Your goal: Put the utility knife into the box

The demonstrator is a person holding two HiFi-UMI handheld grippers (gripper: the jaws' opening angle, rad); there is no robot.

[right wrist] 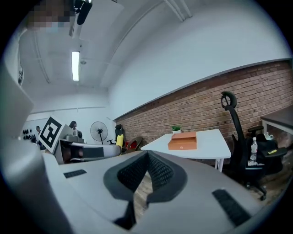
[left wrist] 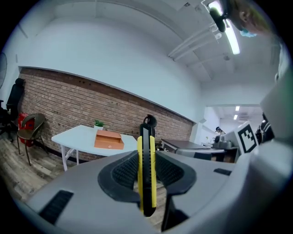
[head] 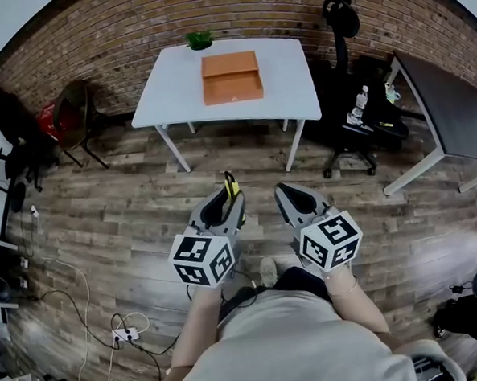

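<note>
The yellow-and-black plastic utility knife (left wrist: 147,173) is clamped upright, edge-on, in the left gripper (left wrist: 146,157), well short of the white table (head: 291,70). The orange rectangular box (head: 232,88) lies flat on that table, towards its far edge.

utility knife (head: 231,185) mostly hidden, grey desk (head: 450,112) cropped

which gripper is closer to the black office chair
Right. In the head view the right gripper sits below and left of the office chair; the left gripper, shut on the knife, is farther left.
</note>
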